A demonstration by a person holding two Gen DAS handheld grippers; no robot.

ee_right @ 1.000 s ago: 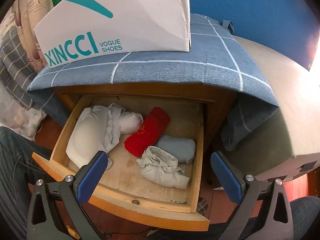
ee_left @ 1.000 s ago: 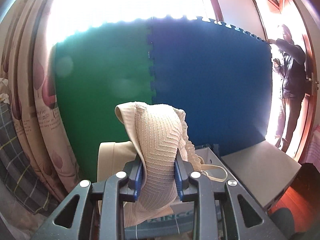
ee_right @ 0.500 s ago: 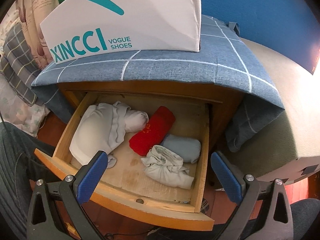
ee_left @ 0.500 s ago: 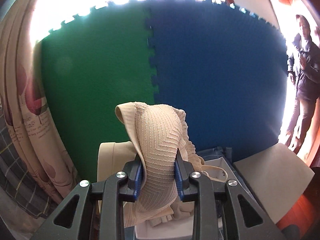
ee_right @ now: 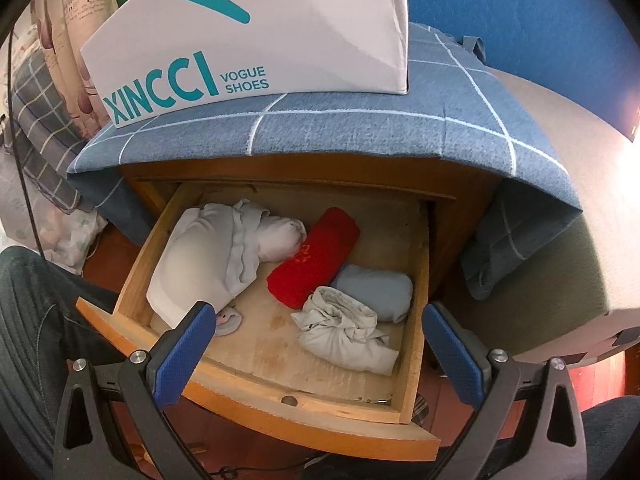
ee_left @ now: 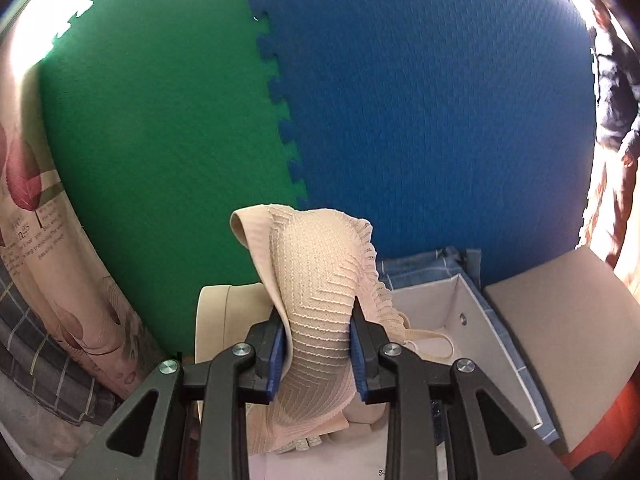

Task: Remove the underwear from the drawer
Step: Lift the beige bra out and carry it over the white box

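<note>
1. Clamping the beige bra between its blue pads, your left gripper holds the garment up in front of the green and blue foam mats; the fabric stands above the fingers and hangs below them.
2. Under the bra you see the open white shoe box, with a strap loop drooping over its inside.
3. Your right gripper hangs over the open wooden drawer with its fingers spread wide and nothing between them.
4. Inside the drawer lie a white bra on the left, a red roll in the middle, a light blue roll touching it on the right, and a crumpled pale garment nearest the drawer front.
5. On the nightstand's blue checked cloth sits the box printed "XINCCI VOGUE SHOES".
6. At the right edge of the left wrist view a person stands blurred in bright light.
</note>
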